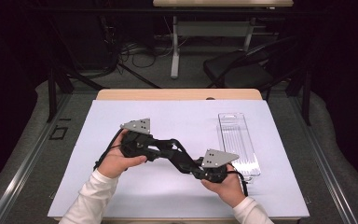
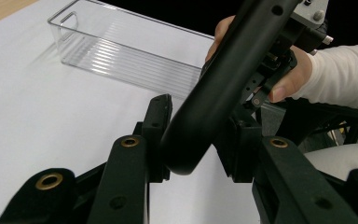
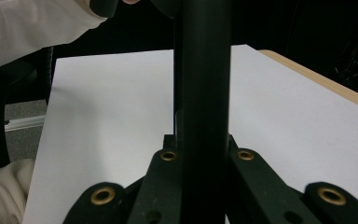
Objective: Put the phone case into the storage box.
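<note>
A black round tube (image 1: 181, 155) spans the gap between my two grippers above the white mat (image 1: 168, 116). In the left gripper view the tube (image 2: 223, 79) slants down from the other hand, and its rounded end sits between the pads (image 2: 161, 116) of my left gripper (image 2: 198, 128), which press on both sides. In the right gripper view the tube (image 3: 203, 70) runs straight up the middle, with my right gripper (image 3: 200, 142) shut tight on it. Both grippers, the left gripper (image 1: 170, 145) and the right gripper (image 1: 189, 164), hover near the mat's middle, jaws pointing at each other.
A clear plastic bin (image 1: 228, 135) lies lengthwise on the right of the mat, seen empty in the left gripper view as the bin (image 2: 70, 28). The wooden table edge (image 1: 177, 94) borders the far side. A black chair (image 1: 242, 70) and cables stand on the floor beyond.
</note>
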`<act>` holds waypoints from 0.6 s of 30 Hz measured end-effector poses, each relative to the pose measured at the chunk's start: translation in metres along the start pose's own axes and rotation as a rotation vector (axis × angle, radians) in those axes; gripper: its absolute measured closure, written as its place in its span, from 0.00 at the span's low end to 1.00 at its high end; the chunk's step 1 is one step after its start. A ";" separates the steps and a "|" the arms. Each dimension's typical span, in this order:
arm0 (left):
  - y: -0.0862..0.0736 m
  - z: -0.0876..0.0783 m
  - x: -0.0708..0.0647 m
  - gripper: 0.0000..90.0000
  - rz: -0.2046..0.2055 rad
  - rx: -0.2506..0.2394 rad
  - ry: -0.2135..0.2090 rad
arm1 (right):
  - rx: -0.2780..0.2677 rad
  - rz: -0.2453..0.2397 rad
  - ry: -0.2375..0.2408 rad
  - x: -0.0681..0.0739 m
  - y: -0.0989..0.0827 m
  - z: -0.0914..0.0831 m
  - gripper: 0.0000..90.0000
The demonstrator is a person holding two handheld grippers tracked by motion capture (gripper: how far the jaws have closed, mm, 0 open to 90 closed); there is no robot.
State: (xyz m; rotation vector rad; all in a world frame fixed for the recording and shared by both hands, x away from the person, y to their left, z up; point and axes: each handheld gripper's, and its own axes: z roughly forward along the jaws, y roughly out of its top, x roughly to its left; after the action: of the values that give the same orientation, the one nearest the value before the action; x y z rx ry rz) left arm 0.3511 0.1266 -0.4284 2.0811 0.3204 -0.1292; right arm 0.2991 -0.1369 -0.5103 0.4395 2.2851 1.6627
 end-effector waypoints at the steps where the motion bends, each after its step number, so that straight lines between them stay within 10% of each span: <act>1: 0.000 0.000 0.000 0.74 0.000 -0.001 -0.001 | -0.001 0.002 0.001 0.000 0.000 0.000 0.97; 18: -0.001 -0.001 0.001 0.84 0.014 -0.003 -0.027 | -0.010 0.034 0.022 -0.002 -0.002 0.000 0.97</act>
State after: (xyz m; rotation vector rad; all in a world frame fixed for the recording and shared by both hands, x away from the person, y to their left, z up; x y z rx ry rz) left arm 0.3520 0.1282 -0.4289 2.0760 0.2888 -0.1483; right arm 0.3010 -0.1382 -0.5117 0.4624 2.2966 1.7022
